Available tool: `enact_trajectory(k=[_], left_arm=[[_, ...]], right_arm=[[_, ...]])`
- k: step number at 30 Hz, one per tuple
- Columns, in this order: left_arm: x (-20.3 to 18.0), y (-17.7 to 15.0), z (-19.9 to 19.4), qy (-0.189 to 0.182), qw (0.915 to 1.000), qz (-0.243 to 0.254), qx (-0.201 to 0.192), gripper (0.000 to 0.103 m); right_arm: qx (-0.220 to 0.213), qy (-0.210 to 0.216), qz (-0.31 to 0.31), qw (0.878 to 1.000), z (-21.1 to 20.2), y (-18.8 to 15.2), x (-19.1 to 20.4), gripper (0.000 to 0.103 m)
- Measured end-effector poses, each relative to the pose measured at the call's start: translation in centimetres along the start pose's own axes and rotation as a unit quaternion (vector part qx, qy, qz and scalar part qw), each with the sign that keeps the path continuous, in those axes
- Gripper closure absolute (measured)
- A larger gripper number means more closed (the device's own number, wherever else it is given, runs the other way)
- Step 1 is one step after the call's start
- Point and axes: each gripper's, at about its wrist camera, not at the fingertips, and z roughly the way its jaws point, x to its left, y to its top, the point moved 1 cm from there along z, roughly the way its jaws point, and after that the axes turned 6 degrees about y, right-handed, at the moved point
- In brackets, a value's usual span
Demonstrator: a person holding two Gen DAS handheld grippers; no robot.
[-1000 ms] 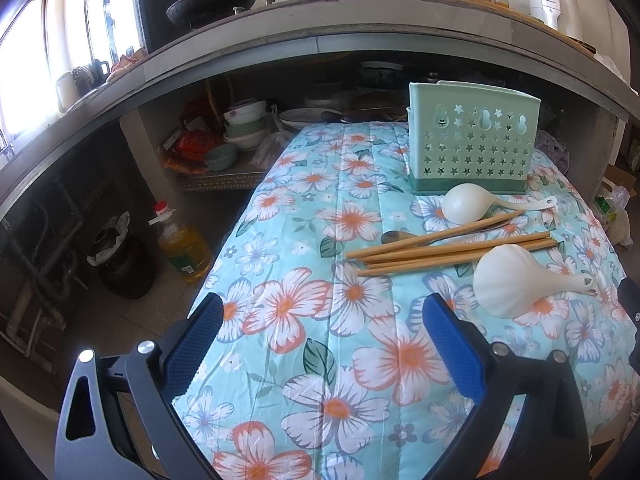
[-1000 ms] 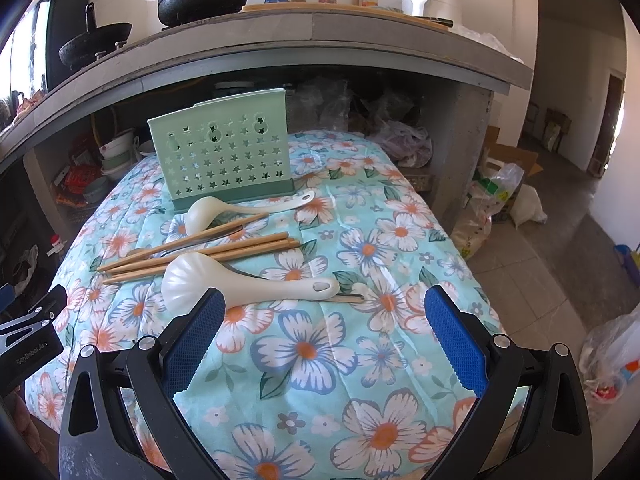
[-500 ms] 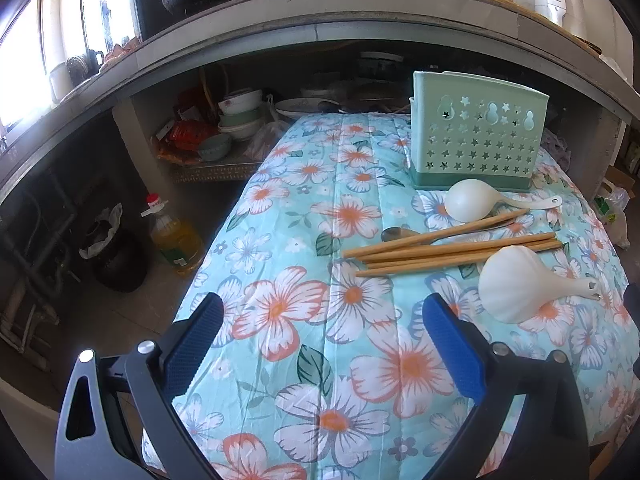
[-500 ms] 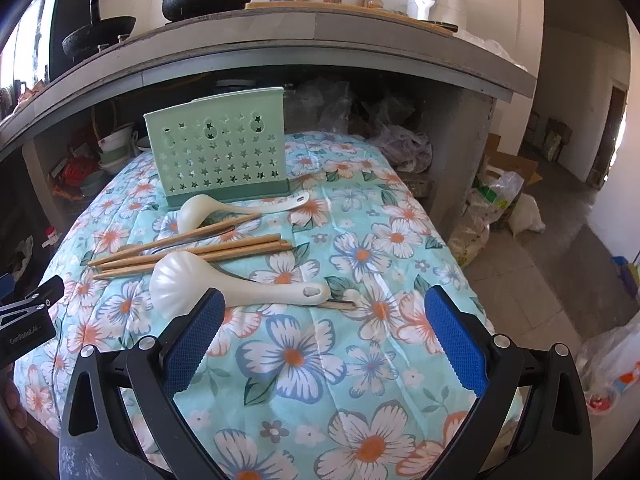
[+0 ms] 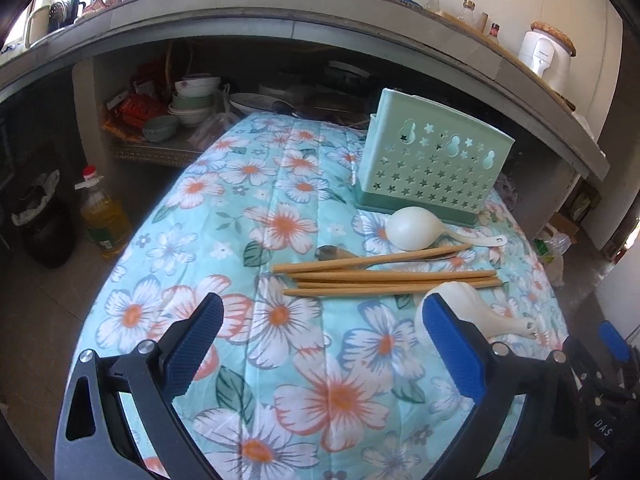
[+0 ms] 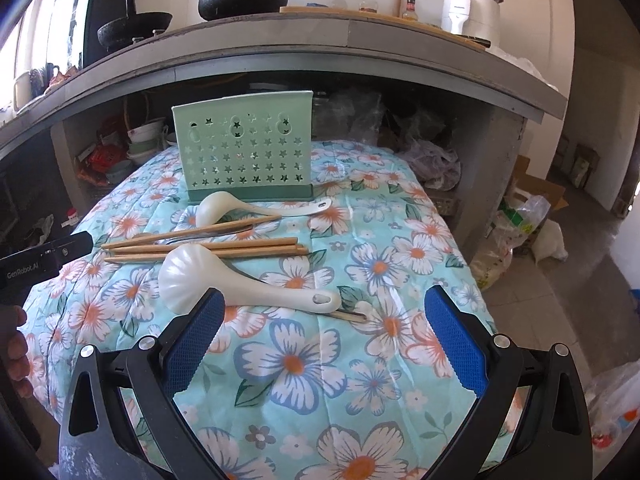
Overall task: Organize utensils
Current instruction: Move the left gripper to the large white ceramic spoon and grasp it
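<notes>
Left hand-held gripper [image 5: 320, 324] and right hand-held gripper [image 6: 324, 320]: both spread wide, empty, above the table [image 6: 400, 240]. Chopsticks [image 6: 200, 246] and two white spoons [image 6: 240, 280] lie near the green utensil holder [image 6: 244, 156].

Table with floral cloth [image 6: 304, 364], utensils on top

Green perforated holder [image 6: 244, 156] stands upright at far end; in front lie small white ladle [image 6: 256, 206], wooden chopsticks [image 6: 208, 246], metal spoon [image 5: 332, 253], large white rice scoop [image 6: 240, 280].
</notes>
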Motion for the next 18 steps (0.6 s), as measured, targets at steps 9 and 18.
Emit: enact_trajectory(k=[9,18], left_arm=[[-6.8,-2.1,1.4,-0.055,0.9837,0.171,-0.005,0.006],[-11.5,-5.6,4.9,0.022,0.9353,0.353,0.012,0.021]], right_arm=[[0.006,-0.013,0.042,0.999,0.9,-0.7,-3.3,0.008],[0.026,-0.009,0.067,0.997,2.7,-1.7,-5.1,0.008]])
